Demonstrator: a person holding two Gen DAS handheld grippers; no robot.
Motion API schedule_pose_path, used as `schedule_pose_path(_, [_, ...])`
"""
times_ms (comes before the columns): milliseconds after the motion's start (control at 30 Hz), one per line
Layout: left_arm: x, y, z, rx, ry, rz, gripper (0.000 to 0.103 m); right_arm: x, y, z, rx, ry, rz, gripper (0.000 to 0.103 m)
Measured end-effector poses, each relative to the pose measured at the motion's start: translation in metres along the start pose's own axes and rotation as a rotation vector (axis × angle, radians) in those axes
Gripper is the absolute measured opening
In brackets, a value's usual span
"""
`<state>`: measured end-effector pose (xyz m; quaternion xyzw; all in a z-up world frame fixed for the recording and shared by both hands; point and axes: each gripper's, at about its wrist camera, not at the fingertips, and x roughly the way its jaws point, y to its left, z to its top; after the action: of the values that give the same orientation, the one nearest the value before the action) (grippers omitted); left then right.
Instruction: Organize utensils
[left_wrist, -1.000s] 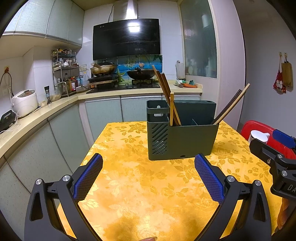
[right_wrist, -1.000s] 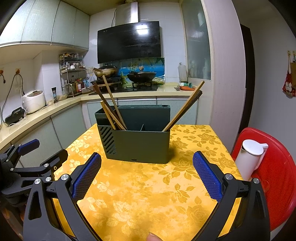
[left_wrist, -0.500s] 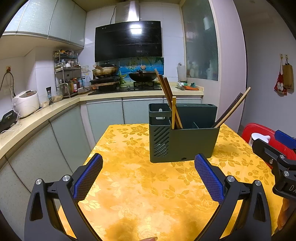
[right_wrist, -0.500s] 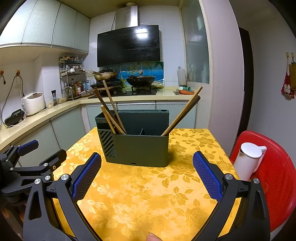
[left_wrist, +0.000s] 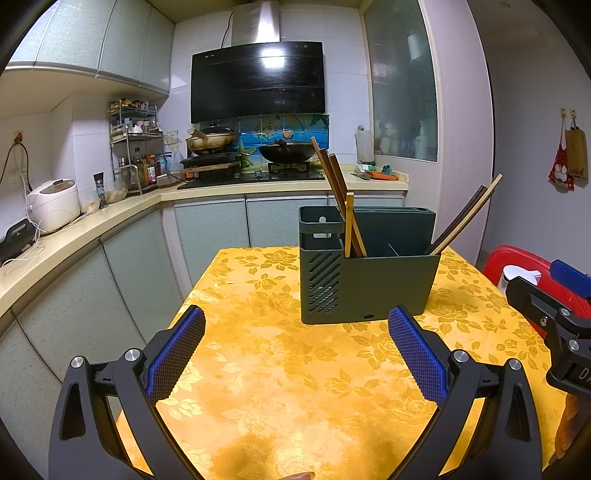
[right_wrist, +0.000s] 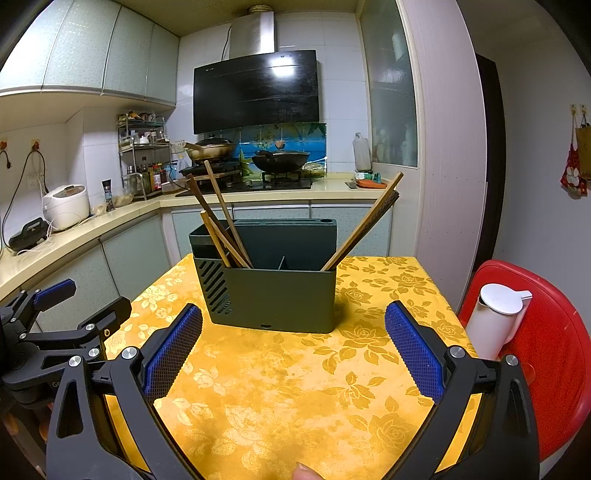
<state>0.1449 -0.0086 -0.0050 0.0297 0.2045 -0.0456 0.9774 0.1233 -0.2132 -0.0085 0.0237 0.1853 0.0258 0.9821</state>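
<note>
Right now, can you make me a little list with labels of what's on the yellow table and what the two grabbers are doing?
Table: yellow flowered tablecloth
Holder: dark green plastic utensil box, upright on the cloth
Left compartment: wooden chopsticks leaning left
Right compartment: wooden chopsticks leaning right
Beside table: white jug on red plastic stool
Left gripper: open, empty
Right gripper: open, empty
</note>
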Motion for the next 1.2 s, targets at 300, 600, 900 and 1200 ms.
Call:
schedule_pose_path(300, [0.000,0.000,0.000,0.000,0.000,0.000,0.096,-0.001,0.000,0.001,-0.001,0.002,-0.001,0.096])
schedule_pose_path(600, [0.000,0.001,0.000,0.001,0.000,0.000,0.096,-0.001,0.000,0.001,0.000,0.002,-0.001,0.096])
schedule_pose_path(900, [0.001,0.007,0.003,-0.005,0.001,0.005,0.096,-0.001,-0.001,0.000,0.005,0.003,-0.008,0.096])
schedule_pose_path(1200, [0.003,0.011,0.004,-0.005,-0.001,0.010,0.096,0.001,-0.001,0.001,0.008,0.005,-0.014,0.096])
